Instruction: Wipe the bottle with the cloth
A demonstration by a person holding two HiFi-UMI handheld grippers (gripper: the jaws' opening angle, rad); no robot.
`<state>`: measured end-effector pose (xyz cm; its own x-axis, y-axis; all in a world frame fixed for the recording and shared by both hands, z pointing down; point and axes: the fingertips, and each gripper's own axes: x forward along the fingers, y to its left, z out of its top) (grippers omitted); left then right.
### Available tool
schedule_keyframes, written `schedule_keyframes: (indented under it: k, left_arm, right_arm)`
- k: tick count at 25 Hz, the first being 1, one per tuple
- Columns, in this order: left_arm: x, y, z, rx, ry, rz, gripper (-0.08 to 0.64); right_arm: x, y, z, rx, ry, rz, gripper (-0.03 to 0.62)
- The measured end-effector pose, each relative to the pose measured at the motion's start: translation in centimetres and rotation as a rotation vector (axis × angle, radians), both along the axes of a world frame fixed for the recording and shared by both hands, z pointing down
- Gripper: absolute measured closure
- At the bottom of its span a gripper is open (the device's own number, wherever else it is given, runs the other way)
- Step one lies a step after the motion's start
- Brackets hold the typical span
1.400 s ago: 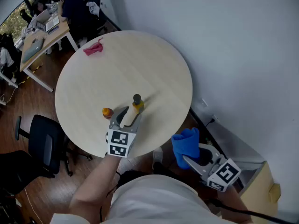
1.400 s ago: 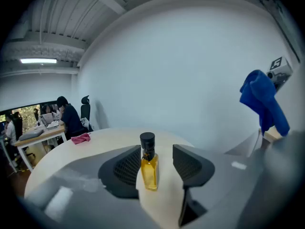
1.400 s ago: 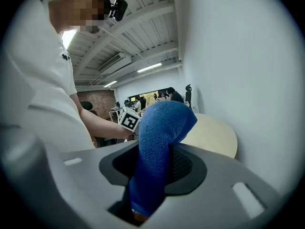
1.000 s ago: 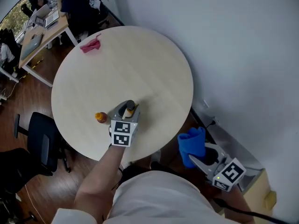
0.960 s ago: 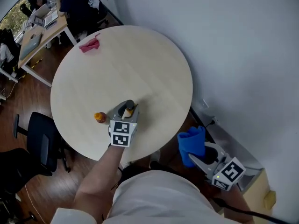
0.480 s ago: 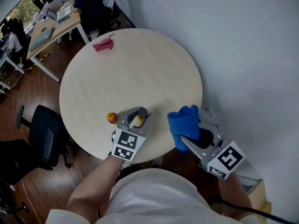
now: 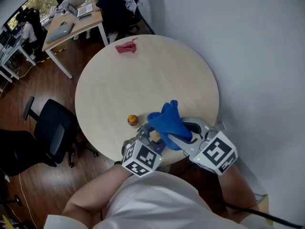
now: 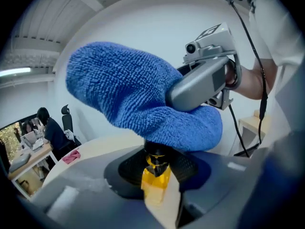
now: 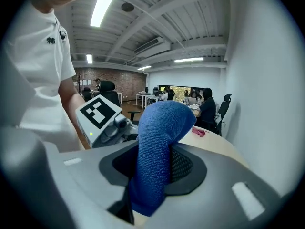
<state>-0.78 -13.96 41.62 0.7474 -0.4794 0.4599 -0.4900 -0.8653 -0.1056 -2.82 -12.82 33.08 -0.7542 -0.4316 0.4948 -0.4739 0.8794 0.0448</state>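
Observation:
My left gripper [image 7: 151, 138] is shut on the bottle [image 7: 155, 136], a pale bottle with a yellow neck, held near the round table's front edge. In the left gripper view the bottle [image 8: 157, 175] stands between the jaws of the left gripper [image 8: 158, 185], and its black cap touches the blue cloth [image 8: 138, 94] draped over it. My right gripper [image 7: 180, 133] is shut on the blue cloth [image 7: 168, 122], which lies over the bottle's top. In the right gripper view the cloth [image 9: 159, 147] rises from the jaws of the right gripper [image 9: 152, 175] and hides the bottle.
A small orange object [image 7: 133, 120] sits on the round table [image 7: 143, 80] just left of the bottle. A pink cloth [image 7: 126, 47] lies at the table's far edge. A black office chair [image 7: 52, 132] stands to the left, and a white wall [image 7: 257, 56] runs along the right.
My right gripper has swung left and up with the blue cloth, from beside the table's edge onto the bottle's top. The left gripper still holds the bottle, now closer to me.

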Motion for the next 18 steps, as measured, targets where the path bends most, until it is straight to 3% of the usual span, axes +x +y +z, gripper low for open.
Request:
schedule_keyframes:
  k: [5, 10, 18]
  left_arm:
    - [-2.0, -0.3, -0.5, -0.012, 0.029, 0.005, 0.408]
    - [-2.2, 0.0, -4.1, -0.007, 0.1, 0.048, 0.408]
    - [-0.7, 0.2, -6.6, -0.037, 0.155, 0.094, 0.408]
  right_arm:
    - [1.6, -1.6, -0.2, 0.028, -0.098, 0.099, 0.442]
    - [3.2, -1.3, -0.8, 0.051, -0.206, 0.188, 0.442]
    - [4.5, -1.2, 2.8, -0.011, -0.321, 0.265, 0.442]
